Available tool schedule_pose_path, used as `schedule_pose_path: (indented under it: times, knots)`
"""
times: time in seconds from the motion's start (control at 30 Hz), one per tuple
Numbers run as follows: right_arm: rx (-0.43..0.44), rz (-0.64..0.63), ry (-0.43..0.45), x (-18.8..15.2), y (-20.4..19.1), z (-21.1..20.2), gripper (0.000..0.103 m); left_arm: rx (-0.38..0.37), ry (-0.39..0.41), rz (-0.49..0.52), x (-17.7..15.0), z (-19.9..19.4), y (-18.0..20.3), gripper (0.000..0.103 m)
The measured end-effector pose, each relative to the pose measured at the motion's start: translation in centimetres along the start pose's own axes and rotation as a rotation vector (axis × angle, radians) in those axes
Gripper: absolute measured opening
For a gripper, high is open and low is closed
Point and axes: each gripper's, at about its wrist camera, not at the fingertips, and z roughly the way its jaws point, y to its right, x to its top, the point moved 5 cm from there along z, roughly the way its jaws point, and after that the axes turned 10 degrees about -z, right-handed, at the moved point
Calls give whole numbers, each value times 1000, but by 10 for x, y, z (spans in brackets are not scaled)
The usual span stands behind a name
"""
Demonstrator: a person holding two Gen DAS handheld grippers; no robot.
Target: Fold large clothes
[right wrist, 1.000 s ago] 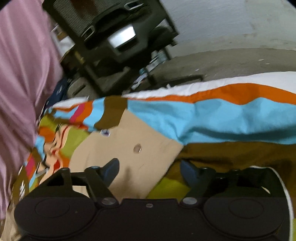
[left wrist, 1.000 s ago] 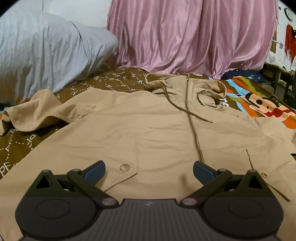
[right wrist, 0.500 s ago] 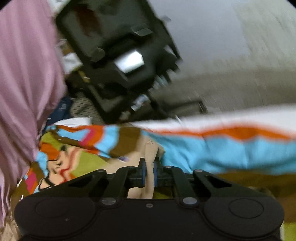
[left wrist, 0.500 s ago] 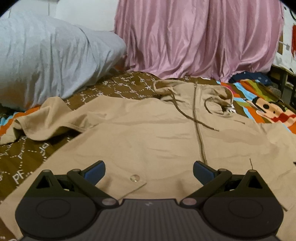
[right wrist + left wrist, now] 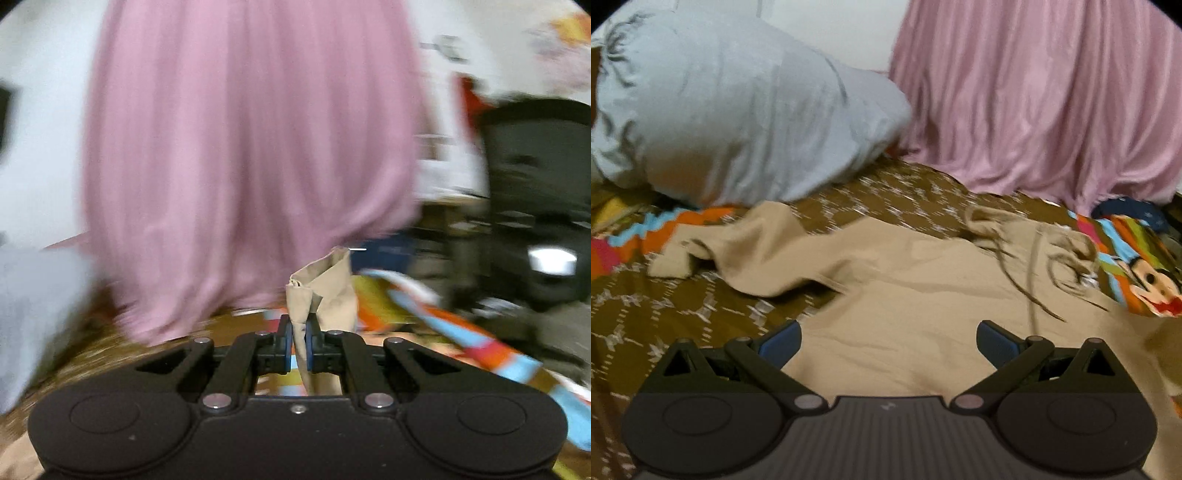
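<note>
A tan hooded jacket (image 5: 916,288) lies spread on the bed, front up, with zipper and drawstrings (image 5: 1030,284) toward the right. Its left sleeve (image 5: 738,243) lies crumpled on the brown patterned bedspread. My left gripper (image 5: 888,338) is open and empty, hovering low over the jacket's body. My right gripper (image 5: 299,345) is shut on a bunched tan piece of the jacket (image 5: 325,288), which stands up between the blue pads, lifted above the bed. The right wrist view is blurred.
A grey pillow (image 5: 731,110) lies at the back left. A pink curtain (image 5: 1034,99) hangs behind the bed, also filling the right wrist view (image 5: 251,147). A colourful cartoon bedsheet (image 5: 1137,266) is at the right. A dark chair (image 5: 535,206) stands beside the bed.
My right gripper closed on the jacket's edge and has lifted it, swinging left toward the curtain. My left gripper moved left and up along the jacket, staying open.
</note>
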Motion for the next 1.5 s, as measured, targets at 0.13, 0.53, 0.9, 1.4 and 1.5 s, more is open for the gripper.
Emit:
schedule_pose_path:
  times: [0.13, 0.53, 0.9, 1.4, 1.5]
  knots:
    - [185, -125, -12, -11, -106, 8, 7, 74, 33, -14, 13, 3, -14, 103]
    - [482, -414, -272, -181, -287, 3, 25, 64, 22, -41, 18, 19, -23, 103]
    - [308, -416, -326, -198, -177, 1, 75, -25, -103, 43, -21, 47, 10, 103]
    - [240, -199, -465, -241, -124, -2, 88, 187, -63, -146, 33, 46, -117, 103]
    - [312, -207, -423, -228, -121, -42, 98, 216, -25, -207, 54, 58, -178, 103]
